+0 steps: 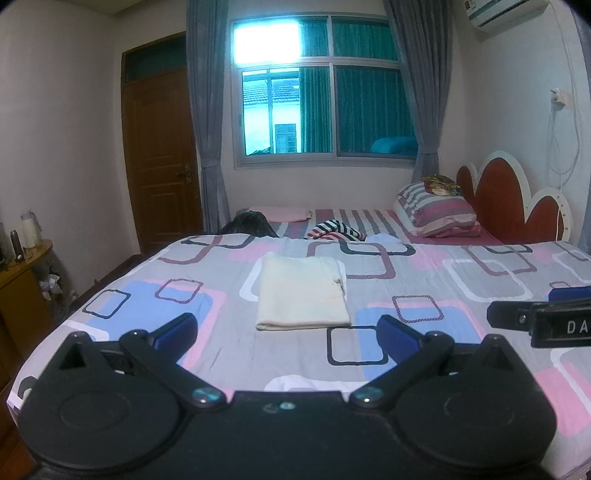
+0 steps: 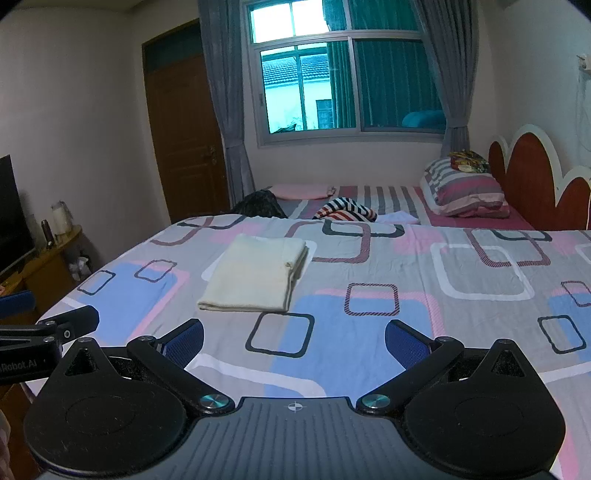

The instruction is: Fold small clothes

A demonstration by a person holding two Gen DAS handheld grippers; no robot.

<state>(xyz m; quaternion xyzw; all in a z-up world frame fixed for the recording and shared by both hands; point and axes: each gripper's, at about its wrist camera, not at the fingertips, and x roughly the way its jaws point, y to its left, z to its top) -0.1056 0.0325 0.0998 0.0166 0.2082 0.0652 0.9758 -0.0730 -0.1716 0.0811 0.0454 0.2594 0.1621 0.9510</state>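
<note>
The only writing I could read sat on the tools themselves: in the left wrist view the right gripper (image 1: 543,317), poking in at the right edge, carried the white letters "DA" before the frame cut them off, and in the right wrist view the left gripper (image 2: 51,332), at the left edge, showed "Robot.AI" along its black body. My left wrist view took in an air conditioner (image 1: 506,13) high on the wall and a wall socket (image 1: 559,98) with a cord hanging from it; the right wrist view gave me instead a dark television screen (image 2: 13,214) standing on the wooden cabinet (image 2: 44,258) at the left. I held both tools low and level over the near edge of the patterned bedspread (image 1: 424,280), side by side and pointing toward the window (image 1: 325,88). Each had its blue-padded fingers (image 2: 184,341) spread wide with nothing between them. The folded cream garment (image 1: 301,291) lay flat on the bedspread ahead of the two grippers, apart from both, a little left of centre in the right wrist view. Beyond it, on the striped sheet, lay a crumpled striped garment (image 1: 334,229) and a striped pillow (image 1: 436,210) against the red headboard (image 1: 506,199).
</note>
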